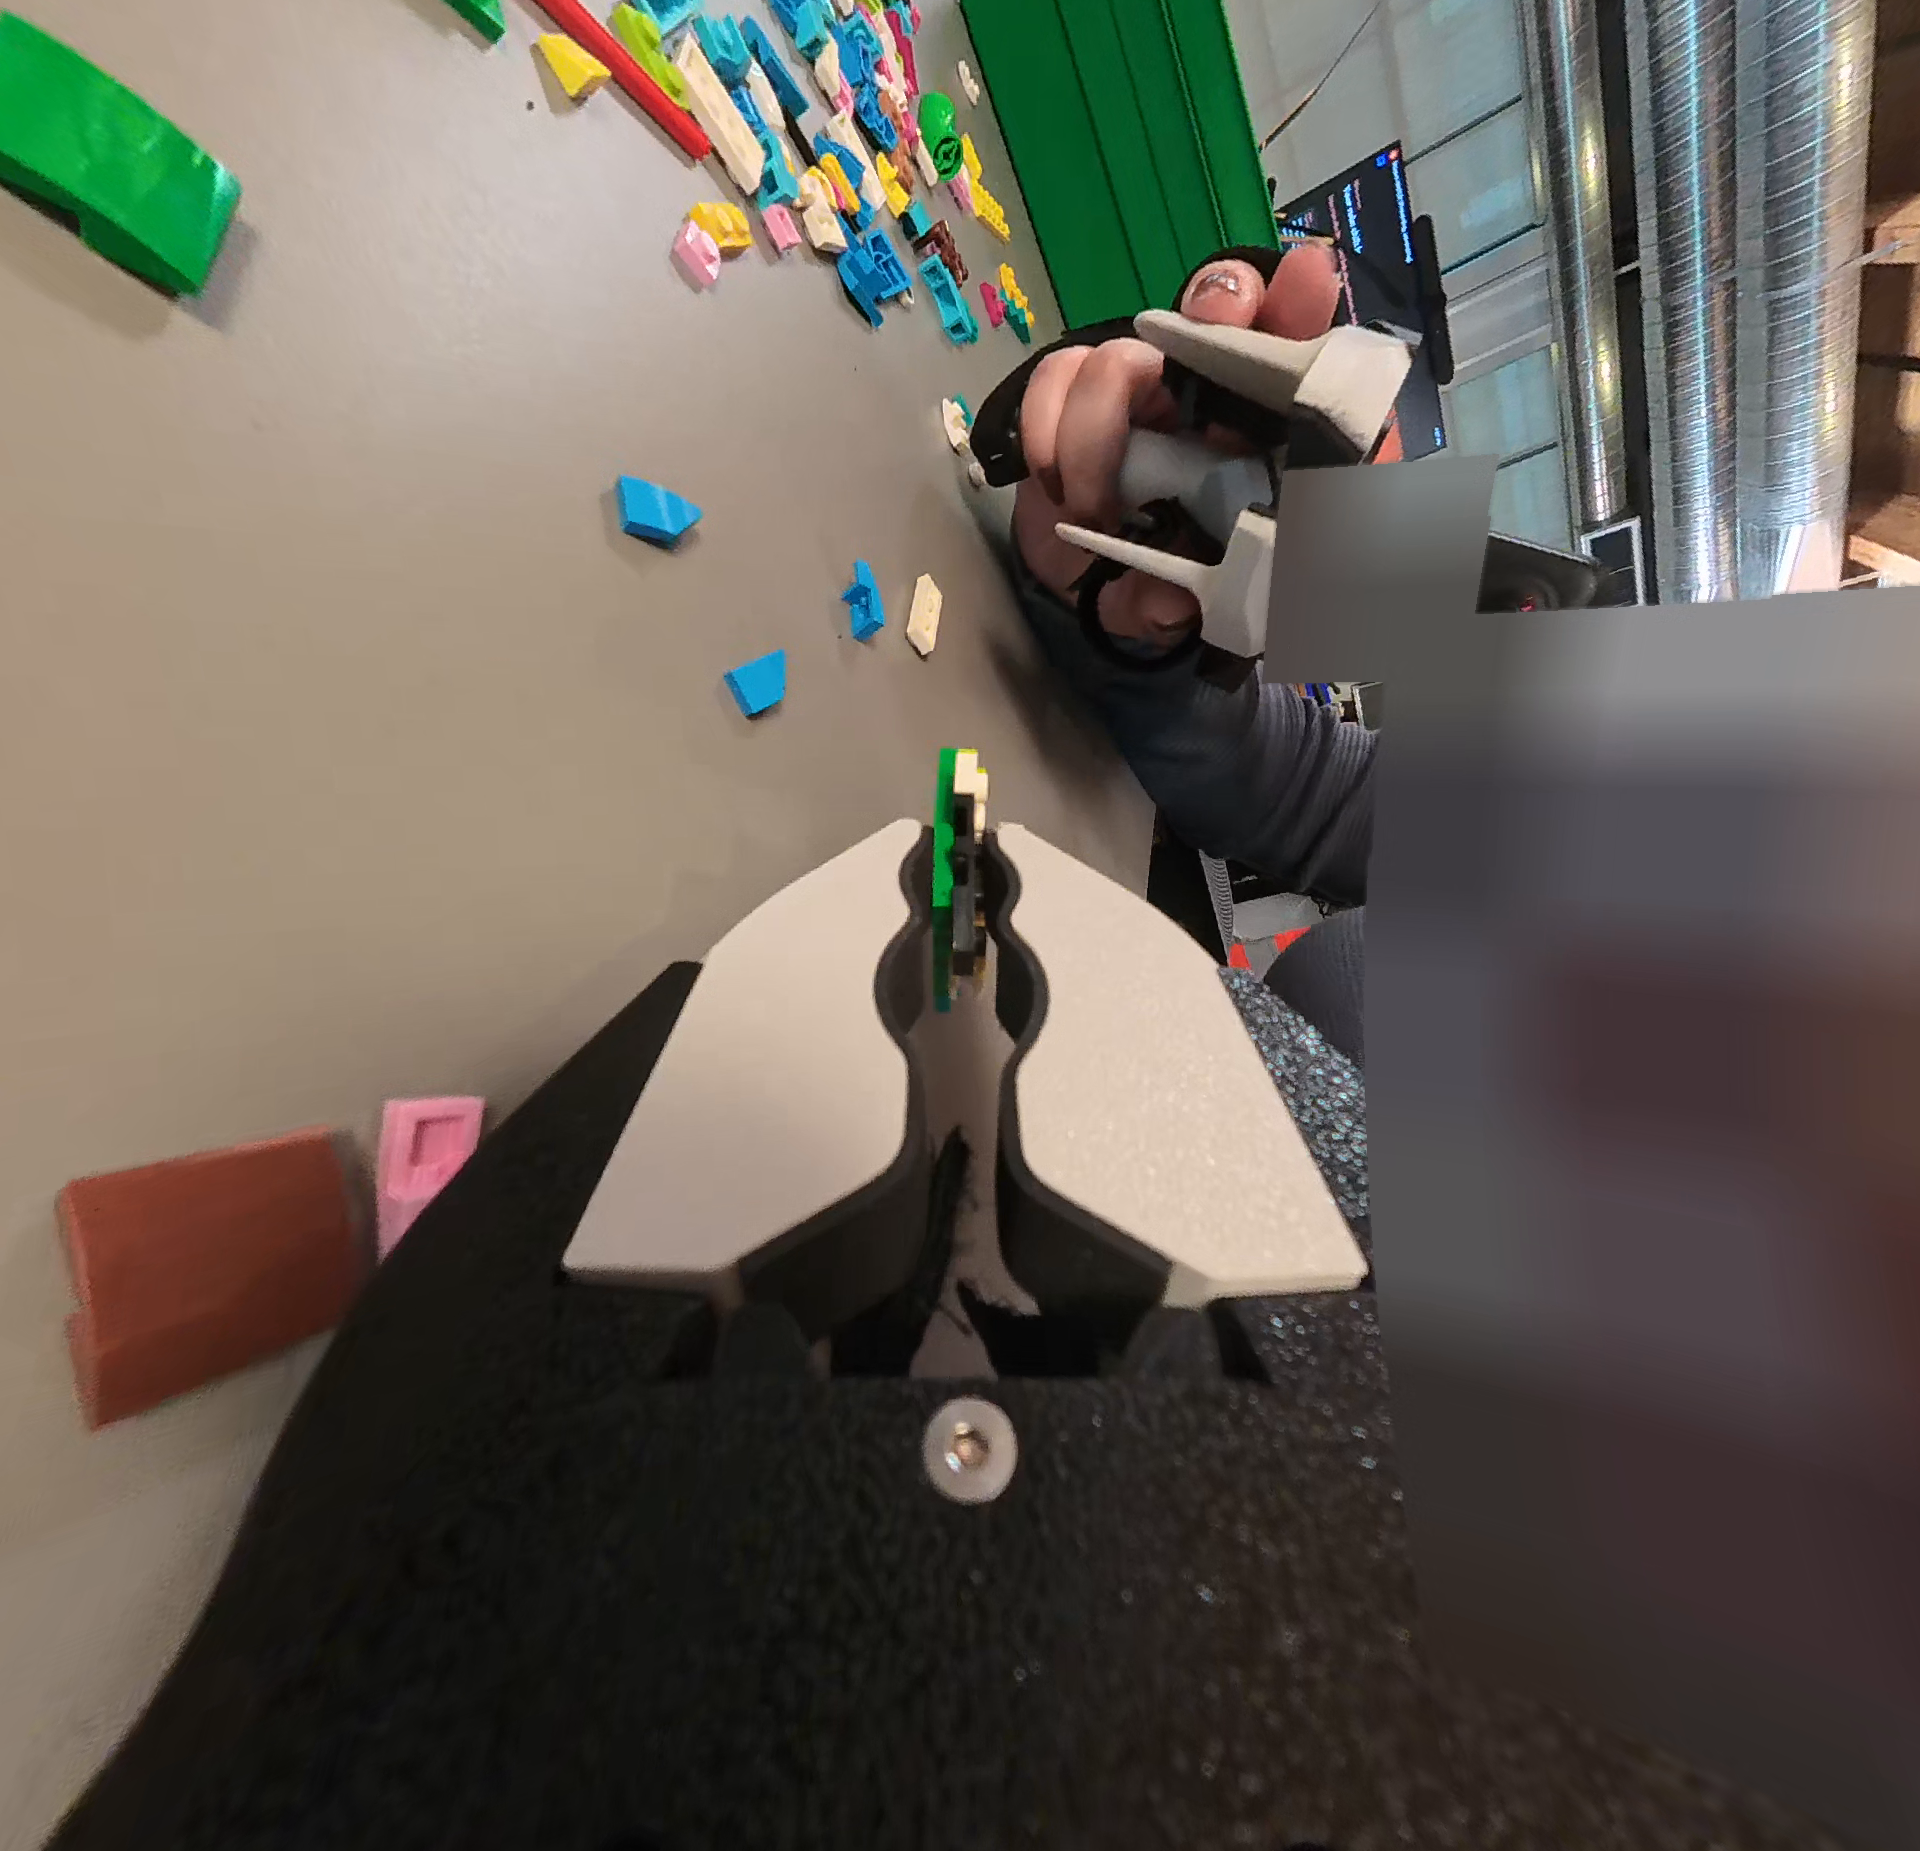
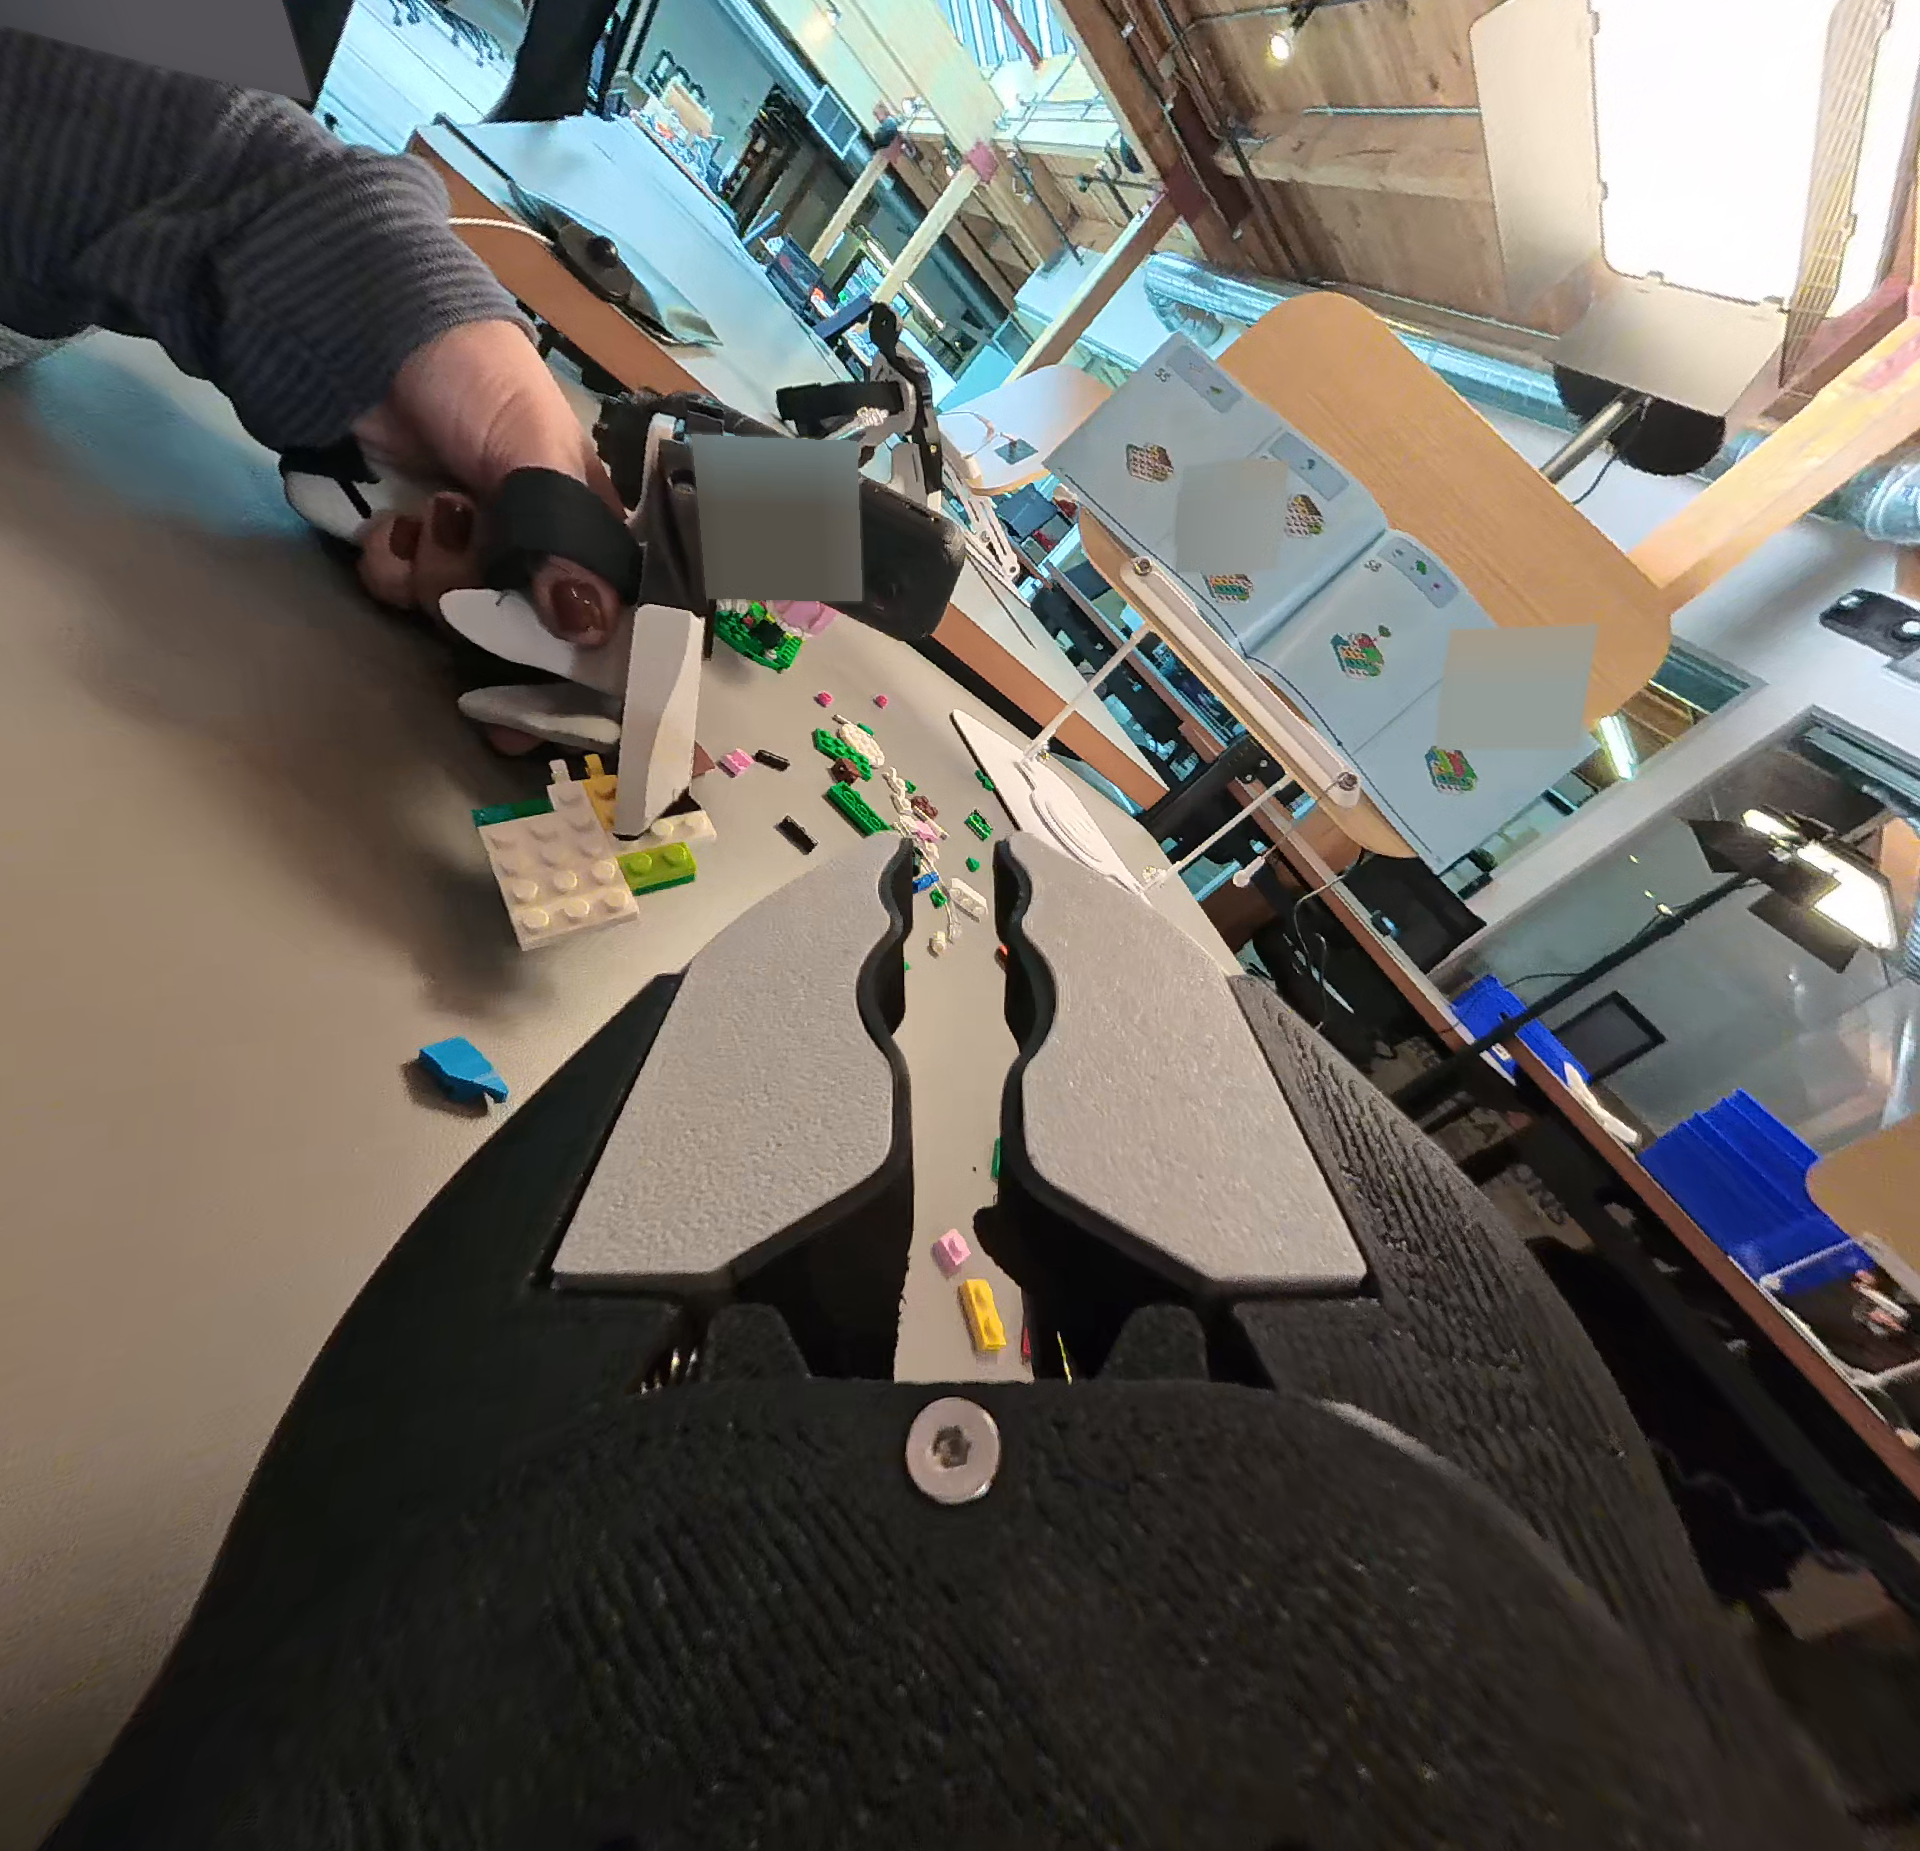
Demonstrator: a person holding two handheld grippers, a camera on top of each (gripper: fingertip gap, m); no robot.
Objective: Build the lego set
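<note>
Black and grey, the left gripper (image 1: 961, 845) fills the bottom of the left wrist view. Its jaws are squeezed tight on the build (image 1: 961, 866), a small stack of green, white and dark pieces held on edge. In the right wrist view the build (image 2: 582, 866) sits at middle left, with its white plate (image 2: 556, 882) resting on the table (image 2: 208, 970) and a lime brick (image 2: 657, 866) on its side.

Only the tips pinch it. I think a hard push could make the build twist, slip out, or pop apart.

Low in the right wrist view, the right gripper (image 2: 951, 871) has its jaws apart and holds nothing. If it grabs a wrong piece from the mess, the step will not fit. It could also knock small bits off the table edge.

Counting near the build in the left wrist view: three blue pieces, the nearest one (image 1: 756, 681), and one white piece (image 1: 923, 612). At lower left sit one brown brick (image 1: 208, 1271) and one pink piece (image 1: 421, 1157). One big pile (image 1: 831, 118) lies at the top, too many to count. One open booklet (image 2: 1340, 596) stands on a stand at right in the right wrist view.
</note>
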